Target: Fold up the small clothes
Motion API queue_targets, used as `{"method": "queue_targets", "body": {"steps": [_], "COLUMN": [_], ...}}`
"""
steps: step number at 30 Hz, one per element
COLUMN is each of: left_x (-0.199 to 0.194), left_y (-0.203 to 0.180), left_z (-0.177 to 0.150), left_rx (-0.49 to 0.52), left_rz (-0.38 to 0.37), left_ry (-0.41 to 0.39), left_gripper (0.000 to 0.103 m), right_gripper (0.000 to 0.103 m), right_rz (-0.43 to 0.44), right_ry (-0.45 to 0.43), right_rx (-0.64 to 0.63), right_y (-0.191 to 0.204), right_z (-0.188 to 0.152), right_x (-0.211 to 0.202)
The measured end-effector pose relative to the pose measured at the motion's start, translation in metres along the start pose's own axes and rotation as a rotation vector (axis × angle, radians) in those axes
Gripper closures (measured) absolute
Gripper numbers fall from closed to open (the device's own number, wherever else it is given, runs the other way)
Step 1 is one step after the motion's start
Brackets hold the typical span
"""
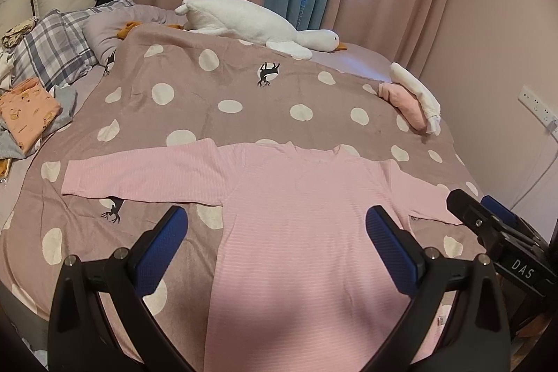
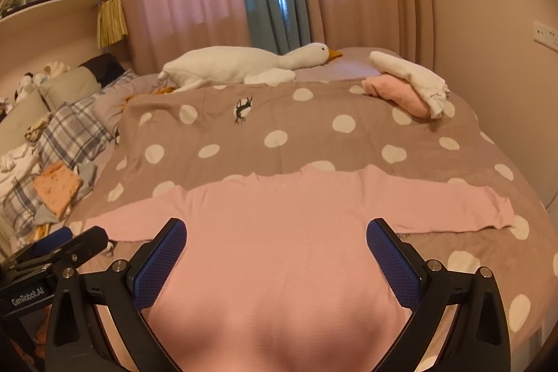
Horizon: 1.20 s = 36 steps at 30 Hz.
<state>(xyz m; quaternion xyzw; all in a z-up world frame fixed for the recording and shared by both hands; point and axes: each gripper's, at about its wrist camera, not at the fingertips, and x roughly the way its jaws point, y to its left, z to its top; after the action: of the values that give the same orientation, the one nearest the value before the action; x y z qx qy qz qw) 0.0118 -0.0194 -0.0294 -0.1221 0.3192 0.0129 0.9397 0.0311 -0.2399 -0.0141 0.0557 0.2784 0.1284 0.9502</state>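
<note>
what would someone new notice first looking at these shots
A pink long-sleeved top lies spread flat, sleeves out, across the near part of a brown blanket with white dots. A big white plush goose stretches along the far edge by the curtains. Both the left gripper and right gripper hang open over the top.

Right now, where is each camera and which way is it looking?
Left wrist: on the left tool, facing across the bed at the pink shirt; the right tool shows at the right edge.
Right wrist: on the right tool, facing the same way; the left tool shows at lower left.
Both see the shirt and goose plush.
</note>
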Motion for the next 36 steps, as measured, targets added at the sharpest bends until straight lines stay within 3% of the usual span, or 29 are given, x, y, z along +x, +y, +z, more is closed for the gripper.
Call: {"method": "queue_targets", "body": {"steps": [36], "left_x": [0.0044], "left_y": [-0.0005], "left_z": [-0.0033], "left_rx": [-0.002], "left_rz": [-0.008], "left_ry": [0.021], "left_gripper": [0.001], "right_gripper": [0.001], "right_rz": [-0.001], "right_ry": [0.021], "right_rx": [0.009], "right_y": [-0.0004], "right_z": [-0.0082], "right_x": [0.0043]}}
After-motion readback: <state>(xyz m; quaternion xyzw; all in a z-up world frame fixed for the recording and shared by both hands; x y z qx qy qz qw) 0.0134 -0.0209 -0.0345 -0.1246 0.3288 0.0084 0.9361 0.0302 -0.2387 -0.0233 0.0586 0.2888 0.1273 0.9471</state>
